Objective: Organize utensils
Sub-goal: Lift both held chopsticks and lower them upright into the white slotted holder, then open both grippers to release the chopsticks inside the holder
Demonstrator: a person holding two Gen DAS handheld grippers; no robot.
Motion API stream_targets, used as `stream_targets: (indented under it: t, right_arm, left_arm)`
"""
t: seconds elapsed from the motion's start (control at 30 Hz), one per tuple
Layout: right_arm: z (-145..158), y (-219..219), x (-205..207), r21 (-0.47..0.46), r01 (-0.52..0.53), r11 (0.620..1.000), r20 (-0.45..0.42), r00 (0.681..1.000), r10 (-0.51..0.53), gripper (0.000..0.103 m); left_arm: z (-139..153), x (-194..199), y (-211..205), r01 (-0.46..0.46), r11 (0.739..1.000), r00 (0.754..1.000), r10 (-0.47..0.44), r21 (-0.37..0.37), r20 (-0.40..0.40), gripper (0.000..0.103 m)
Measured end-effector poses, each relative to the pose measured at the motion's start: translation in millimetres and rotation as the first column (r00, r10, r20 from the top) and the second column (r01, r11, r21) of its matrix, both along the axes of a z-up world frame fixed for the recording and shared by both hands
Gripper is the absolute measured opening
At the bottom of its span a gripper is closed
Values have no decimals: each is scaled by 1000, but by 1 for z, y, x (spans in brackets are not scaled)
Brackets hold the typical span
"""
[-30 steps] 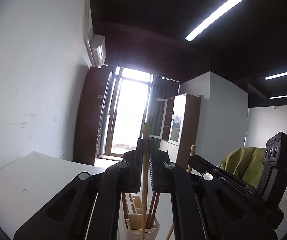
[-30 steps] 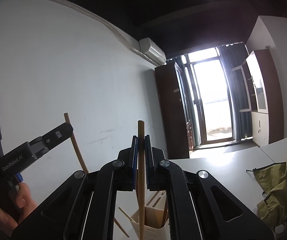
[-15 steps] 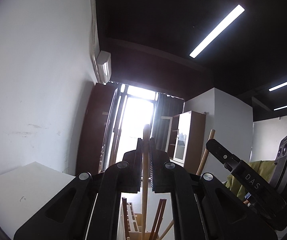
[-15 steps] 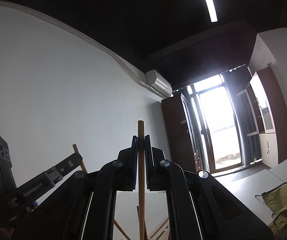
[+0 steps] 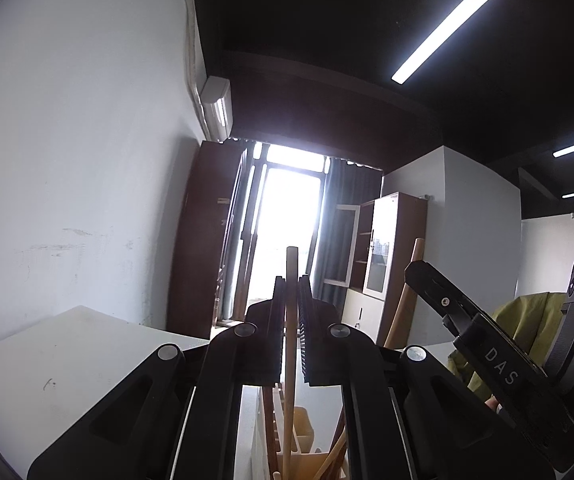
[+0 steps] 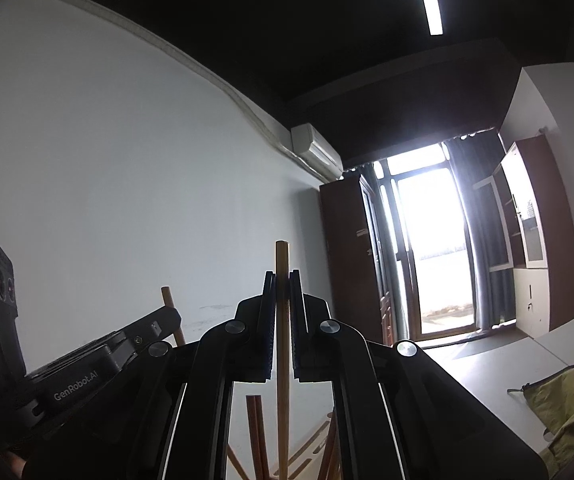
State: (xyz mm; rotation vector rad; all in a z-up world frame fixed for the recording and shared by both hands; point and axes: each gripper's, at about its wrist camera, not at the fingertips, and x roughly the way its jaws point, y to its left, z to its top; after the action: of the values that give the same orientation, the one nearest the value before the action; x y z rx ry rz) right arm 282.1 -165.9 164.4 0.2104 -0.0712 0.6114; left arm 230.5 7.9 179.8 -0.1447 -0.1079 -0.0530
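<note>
My left gripper (image 5: 291,284) is shut on a light wooden chopstick (image 5: 289,360) that stands upright between its pads, its lower end reaching down toward a beige utensil holder (image 5: 303,440) at the bottom edge. My right gripper (image 6: 283,280) is shut on another wooden chopstick (image 6: 282,360), also upright. Several darker chopsticks (image 6: 256,432) stick up from below it. The right gripper also shows at the right of the left wrist view (image 5: 419,270) with its chopstick (image 5: 407,300). The left gripper shows at the left of the right wrist view (image 6: 169,316).
Both cameras point up at the white wall and dark ceiling. A white table (image 5: 67,352) lies at the lower left. A yellow-green cloth (image 6: 567,400) lies on the table at the right. A bright doorway (image 5: 283,240) and wooden cabinets (image 5: 391,248) stand behind.
Both grippers tilted upward and then came slightly back down. The utensil holder dropped out of view and is partly back at the bottom edge. Both chopsticks stay gripped.
</note>
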Motion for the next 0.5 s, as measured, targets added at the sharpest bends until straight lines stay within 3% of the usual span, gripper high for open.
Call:
stream_targets:
  t: [0.3, 0.5]
  right_arm:
    - [-13, 3, 6, -42, 11, 999, -50, 999, -13, 7]
    - [-15, 4, 5, -57, 15, 998, -71, 997, -19, 7]
  left_arm:
    - [-7, 13, 3, 11, 1000, 996, -9, 19, -92, 6]
    - [-13, 20, 8, 19, 1000, 994, -16, 25, -112, 6]
